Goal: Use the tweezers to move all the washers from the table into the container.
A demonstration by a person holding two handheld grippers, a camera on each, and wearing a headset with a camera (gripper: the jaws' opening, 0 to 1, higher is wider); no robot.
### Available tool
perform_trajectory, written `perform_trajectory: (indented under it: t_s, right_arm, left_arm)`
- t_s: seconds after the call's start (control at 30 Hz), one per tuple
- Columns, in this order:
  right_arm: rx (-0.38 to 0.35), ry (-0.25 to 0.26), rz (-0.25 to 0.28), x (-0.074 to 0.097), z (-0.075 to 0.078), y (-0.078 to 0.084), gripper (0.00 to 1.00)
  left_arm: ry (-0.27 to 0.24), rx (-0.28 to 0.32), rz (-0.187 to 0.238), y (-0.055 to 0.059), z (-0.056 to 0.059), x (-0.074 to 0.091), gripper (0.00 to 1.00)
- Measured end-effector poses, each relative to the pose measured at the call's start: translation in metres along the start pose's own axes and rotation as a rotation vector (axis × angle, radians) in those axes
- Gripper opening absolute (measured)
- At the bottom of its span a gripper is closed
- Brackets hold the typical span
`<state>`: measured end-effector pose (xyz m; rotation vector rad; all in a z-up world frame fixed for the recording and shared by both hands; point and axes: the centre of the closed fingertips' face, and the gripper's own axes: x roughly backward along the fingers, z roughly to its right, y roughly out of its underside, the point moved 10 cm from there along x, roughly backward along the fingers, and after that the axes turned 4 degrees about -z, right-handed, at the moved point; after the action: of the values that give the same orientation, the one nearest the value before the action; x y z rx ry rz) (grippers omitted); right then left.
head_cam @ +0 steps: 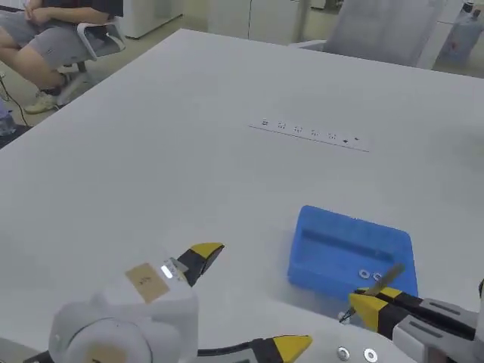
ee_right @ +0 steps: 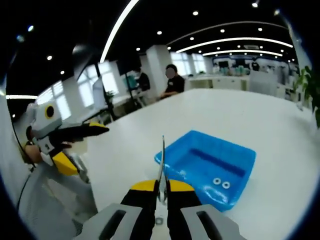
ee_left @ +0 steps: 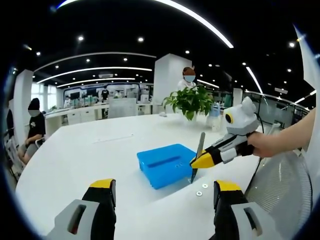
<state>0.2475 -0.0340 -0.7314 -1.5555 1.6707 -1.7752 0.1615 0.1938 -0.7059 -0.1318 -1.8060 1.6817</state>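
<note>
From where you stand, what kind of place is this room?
Probably an open-plan office or lab: a large white table, rows of desks under long ceiling lights, a potted plant, and a seated person nearby.

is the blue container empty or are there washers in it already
Not empty: two washers lie side by side on the floor of the blue container.

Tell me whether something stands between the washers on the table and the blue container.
Nothing visible blocks them. The two washers lie on bare table close to the container's near wall. Above that gap are the tweezers, shut in the right gripper: the tool itself, no obstacle.
</note>
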Motion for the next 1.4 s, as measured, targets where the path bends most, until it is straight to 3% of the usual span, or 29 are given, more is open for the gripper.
perform_trajectory:
  t_s: [0.33,0.47,0.63,0.83,0.97,1.2,1.4]
  right_arm:
    - [0.017,0.002,0.064,0.006,0.001,-0.032,0.03]
    - [0.032,0.021,0.061,0.002,0.013,-0.04,0.03]
    - [-0.009,0.046,0.051,-0.006,0.036,-0.045,0.03]
    - [-0.065,0.082,0.009,-0.021,0.057,-0.042,0.03]
    - [-0.04,0.072,-0.054,-0.036,0.064,-0.038,0.03]
    - [-0.017,0.059,-0.098,-0.05,0.065,-0.032,0.03]
    - [0.016,0.078,-0.12,-0.055,0.063,-0.032,0.03]
  left_arm:
    - [-0.005,0.002,0.006,-0.001,0.0,0.0,0.81]
    - [-0.004,0.0,0.007,-0.001,0.001,0.0,0.81]
    - [0.002,-0.011,0.005,-0.001,0.002,-0.001,0.8]
    - [-0.009,0.0,0.011,-0.002,0.0,0.0,0.8]
    - [-0.005,-0.002,0.006,-0.001,0.0,0.0,0.8]
    - [-0.005,-0.002,0.002,-0.001,0.0,0.0,0.79]
    - [-0.001,-0.001,0.001,-0.001,0.0,0.001,0.79]
